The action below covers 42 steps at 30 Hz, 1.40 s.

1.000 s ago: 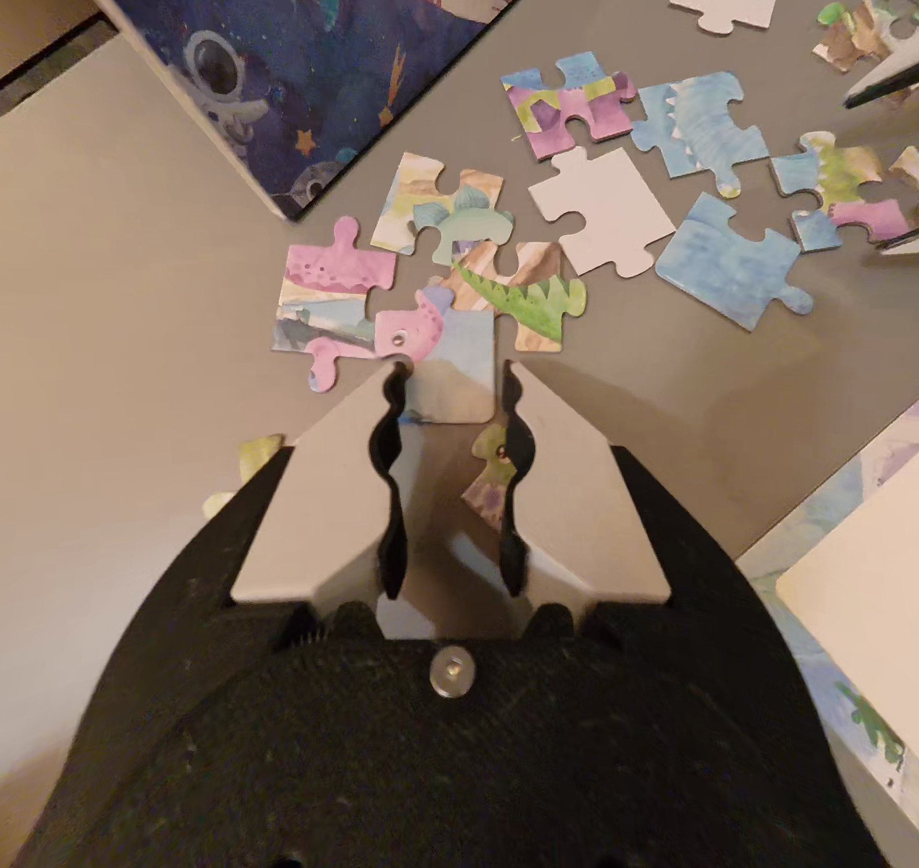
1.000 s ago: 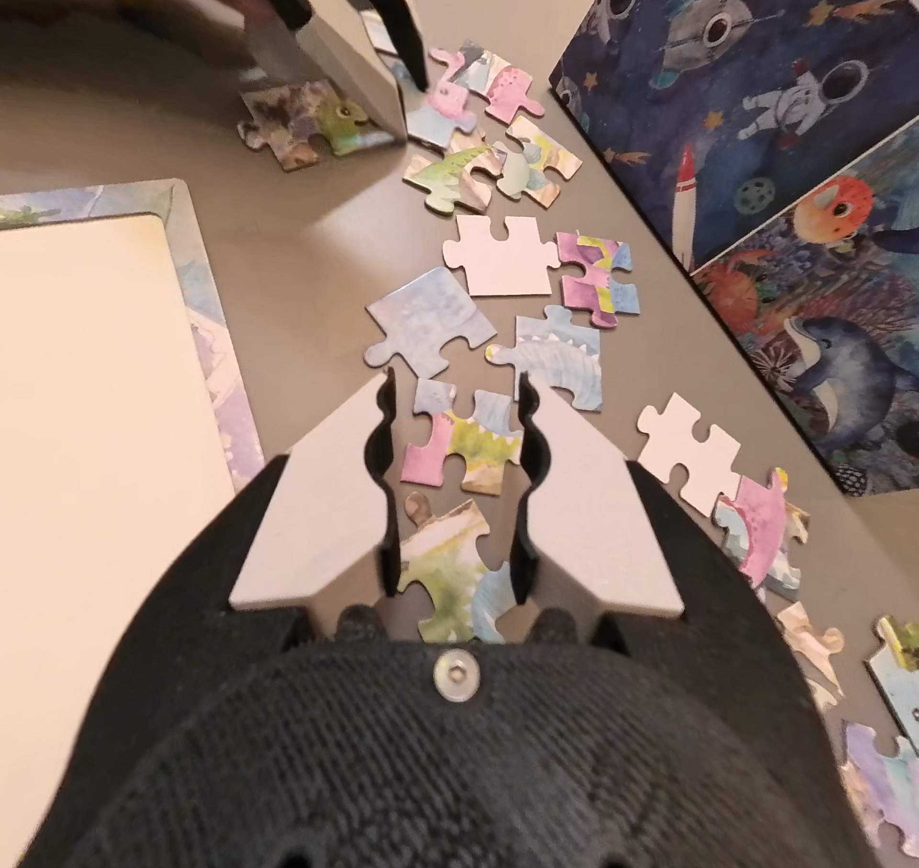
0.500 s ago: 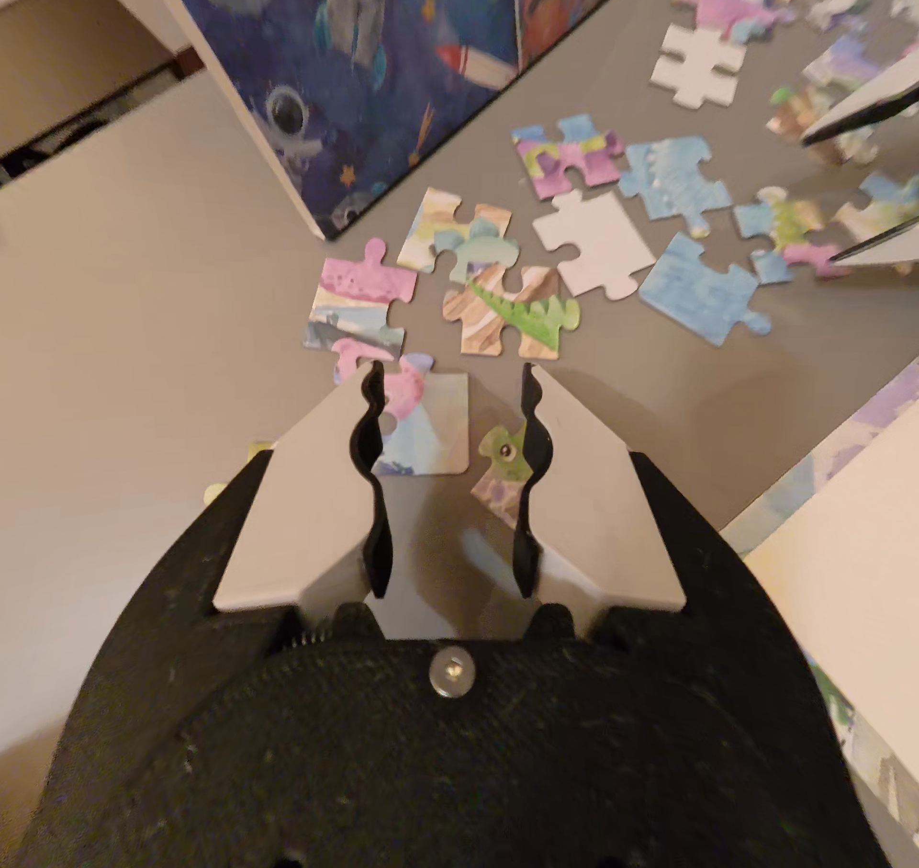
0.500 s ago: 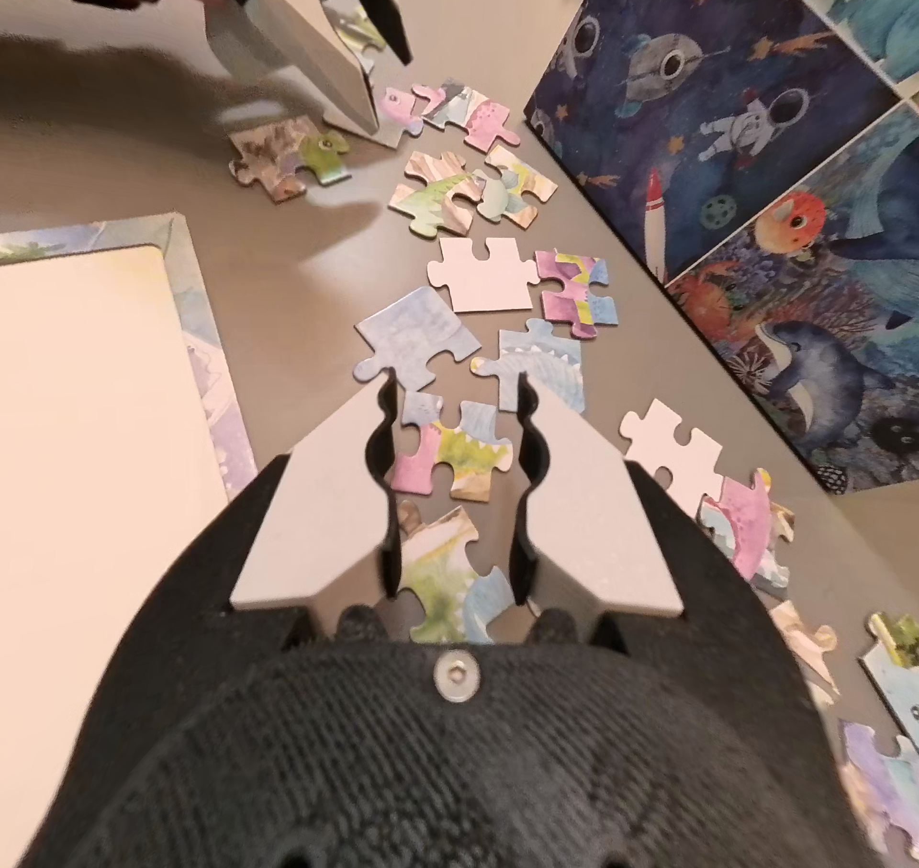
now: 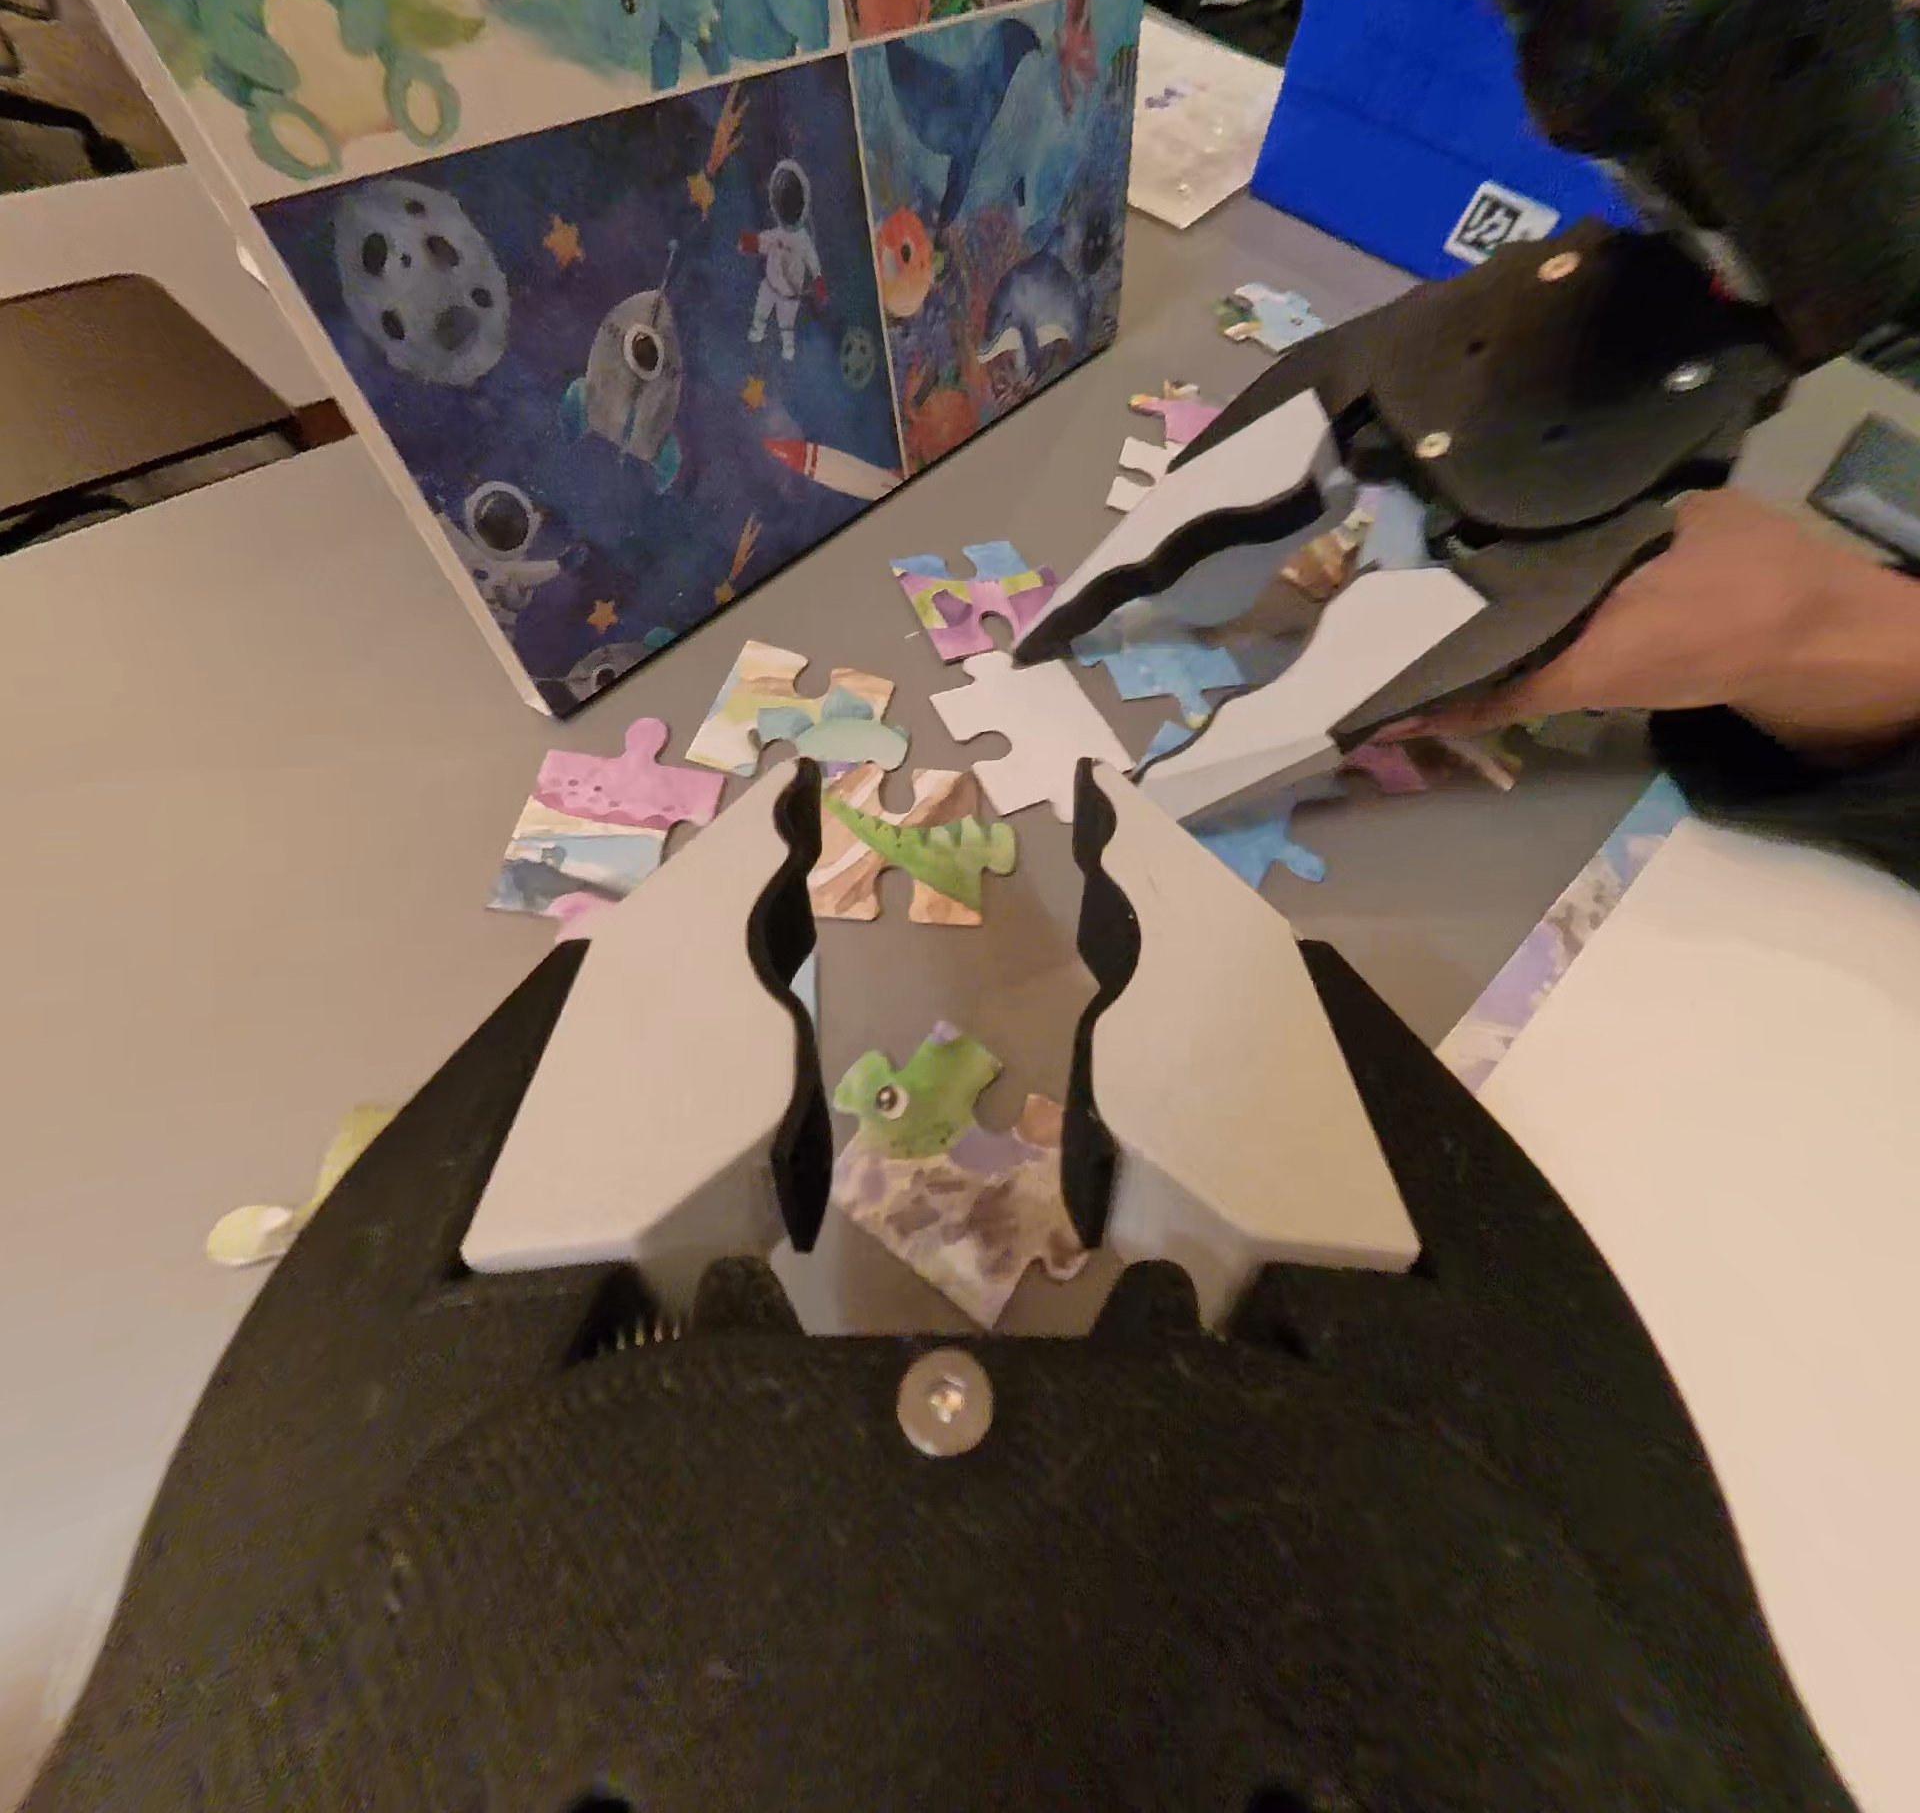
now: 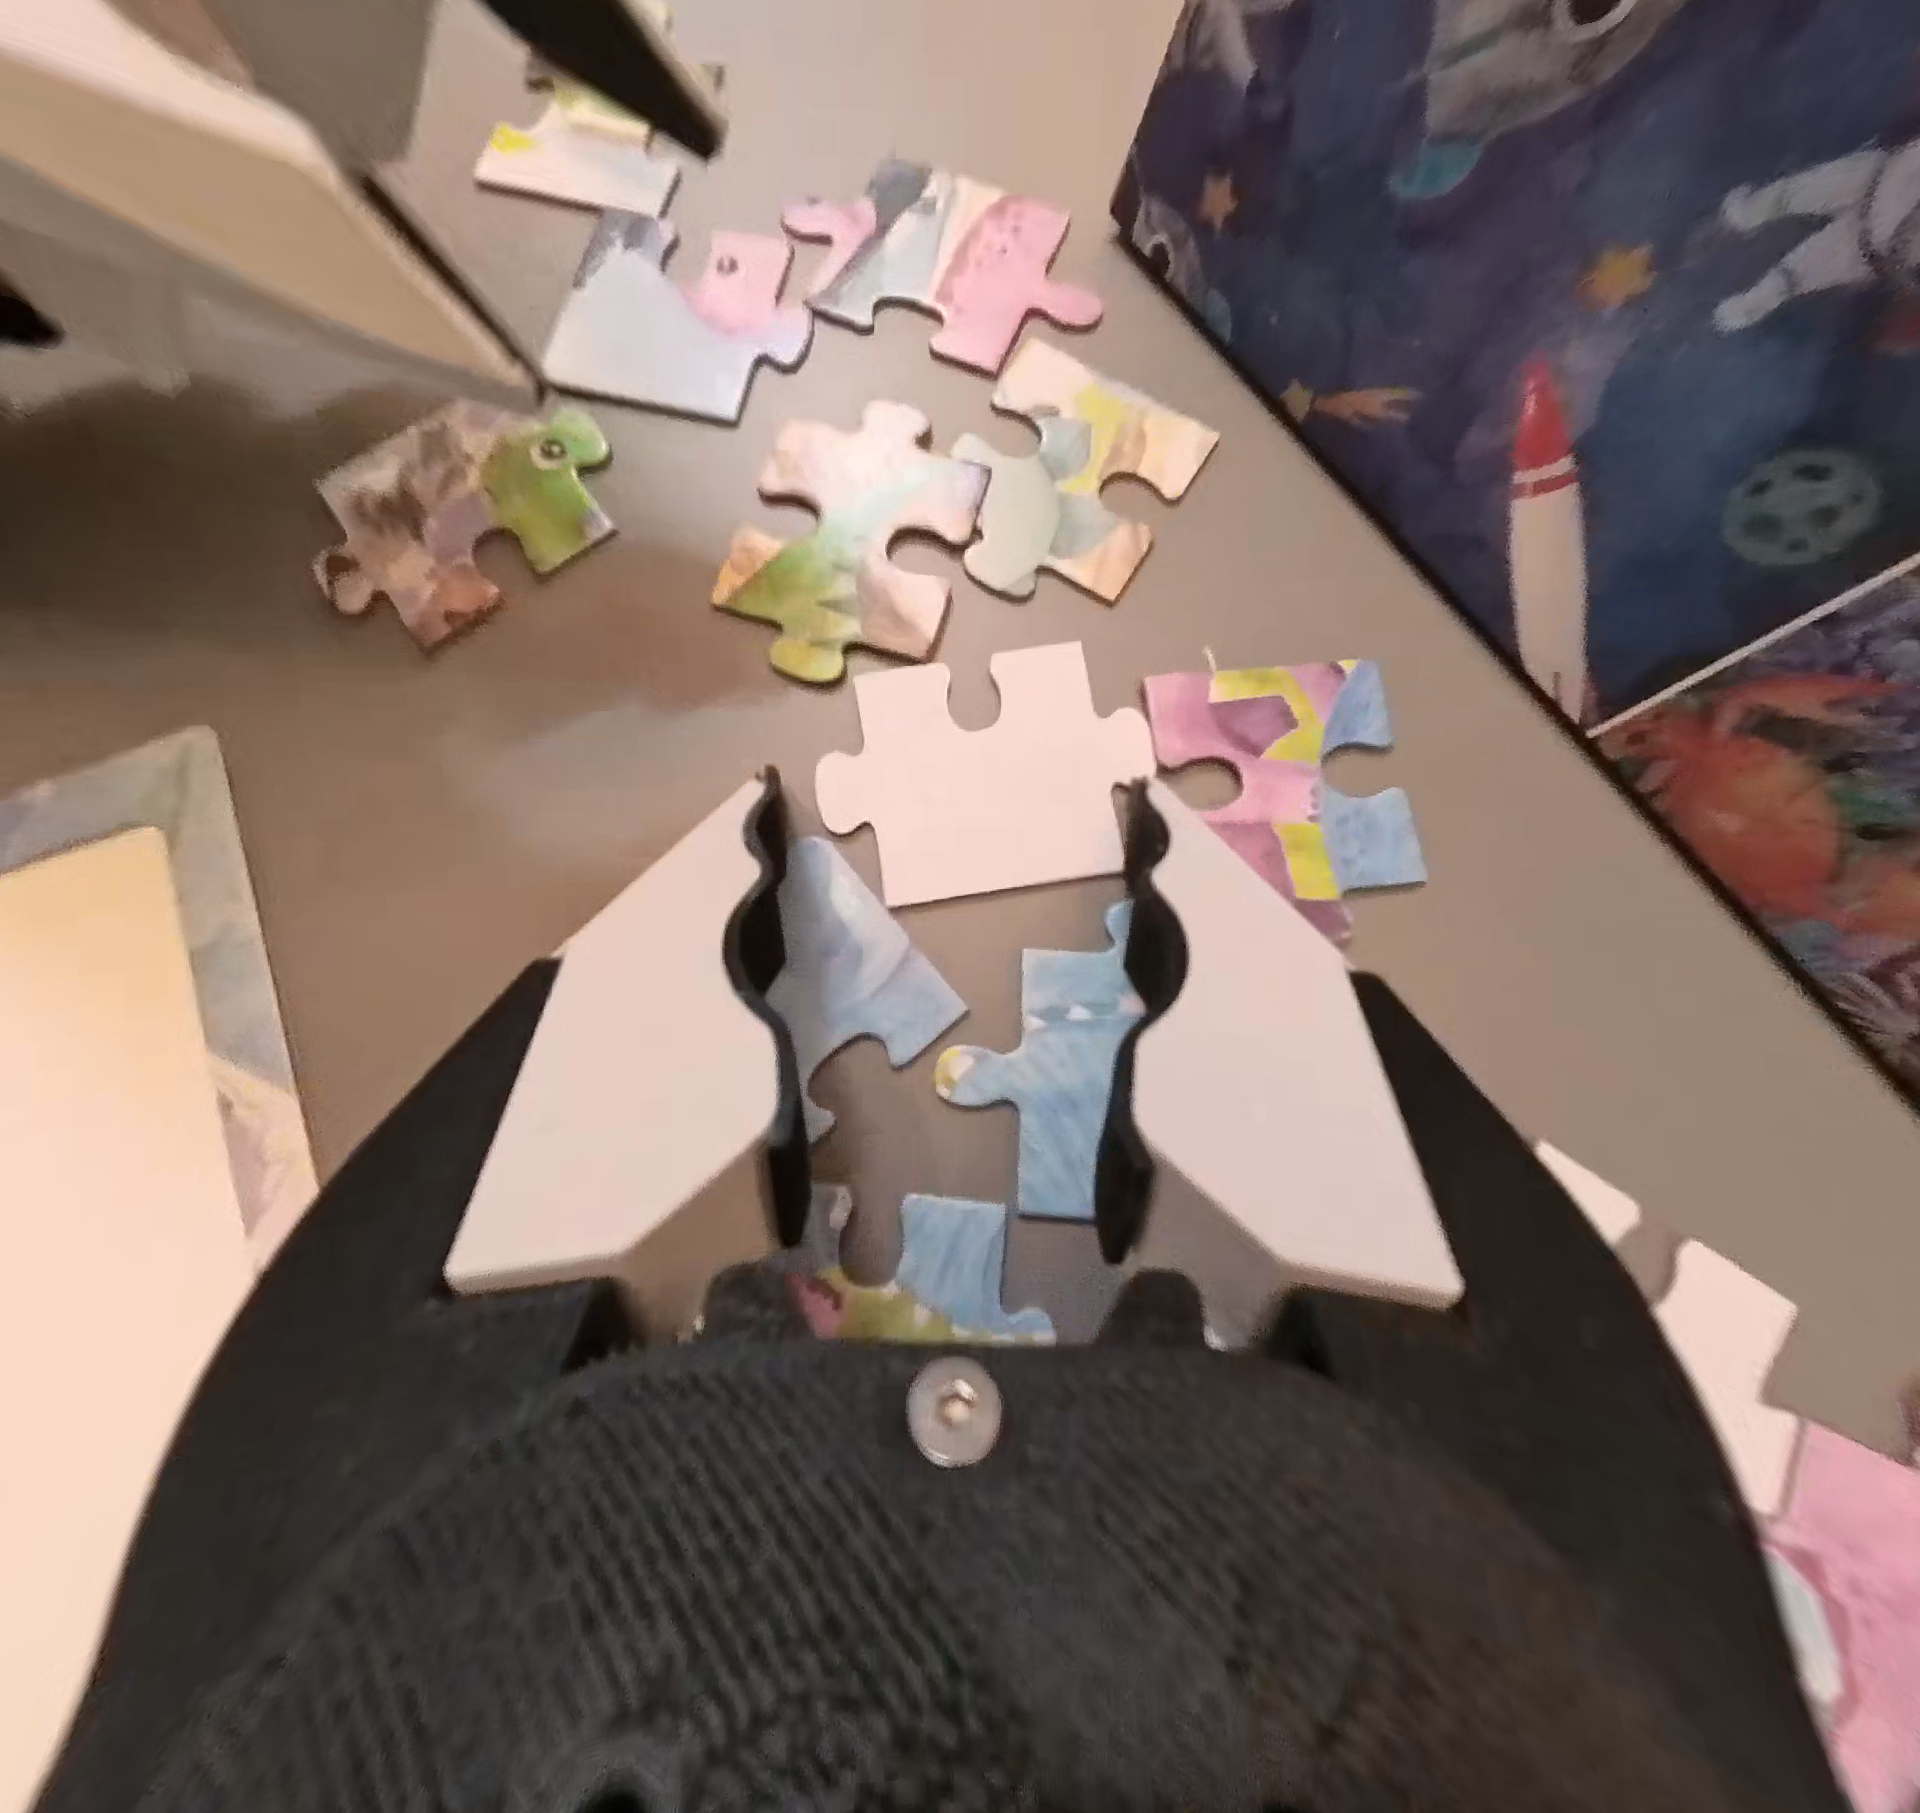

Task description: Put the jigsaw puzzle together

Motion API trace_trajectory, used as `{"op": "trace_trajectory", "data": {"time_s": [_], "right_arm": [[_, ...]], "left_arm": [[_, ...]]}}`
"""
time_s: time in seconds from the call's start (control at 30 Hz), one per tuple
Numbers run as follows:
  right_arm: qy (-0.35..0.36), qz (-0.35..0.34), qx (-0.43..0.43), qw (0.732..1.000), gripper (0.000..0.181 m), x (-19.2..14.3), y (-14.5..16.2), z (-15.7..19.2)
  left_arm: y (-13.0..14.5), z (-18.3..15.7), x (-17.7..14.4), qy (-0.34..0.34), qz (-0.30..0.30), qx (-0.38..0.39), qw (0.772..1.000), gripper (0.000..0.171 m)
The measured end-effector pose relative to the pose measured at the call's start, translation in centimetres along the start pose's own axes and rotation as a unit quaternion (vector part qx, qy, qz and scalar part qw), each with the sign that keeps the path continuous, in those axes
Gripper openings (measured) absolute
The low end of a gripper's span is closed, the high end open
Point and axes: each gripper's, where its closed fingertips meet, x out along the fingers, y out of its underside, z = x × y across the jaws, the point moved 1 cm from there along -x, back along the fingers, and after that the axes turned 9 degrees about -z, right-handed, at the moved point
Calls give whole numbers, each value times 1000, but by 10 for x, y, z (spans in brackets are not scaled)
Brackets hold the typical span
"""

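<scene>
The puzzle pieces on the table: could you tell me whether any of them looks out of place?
One piece lies blank white side up among the printed ones, between the open right gripper's fingertips; it would need flipping.

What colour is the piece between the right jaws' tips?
Plain white piece, face down; clearest in the right wrist view.

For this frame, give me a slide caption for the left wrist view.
Open left gripper above green dinosaur-head piece; open right gripper near blank white piece.
</scene>
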Motion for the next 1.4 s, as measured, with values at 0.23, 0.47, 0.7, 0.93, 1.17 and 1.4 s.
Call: {"op": "trace_trajectory", "data": {"time_s": [0.23,0.47,0.7,0.93,1.17,1.4], "right_arm": [[8,3,-8,1000,55,-2,1,-2],[-32,-59,31,997,55,-17,-15,9],[-235,-177,195,936,55,-58,-49,42],[-459,-201,306,809,54,-103,-67,78],[-442,-226,333,801,44,-100,-70,66],[-304,-279,250,876,44,-100,-71,30]], "left_arm": [[2,-8,5,7,2,12,1000,46],[-3,-10,5,30,-25,-8,999,52],[-14,-43,1,157,-78,-6,984,79],[-20,-92,-9,294,-99,-37,950,67],[-25,-94,-14,309,-107,-59,943,11],[-25,-75,-13,308,-92,-160,933,0]]}}
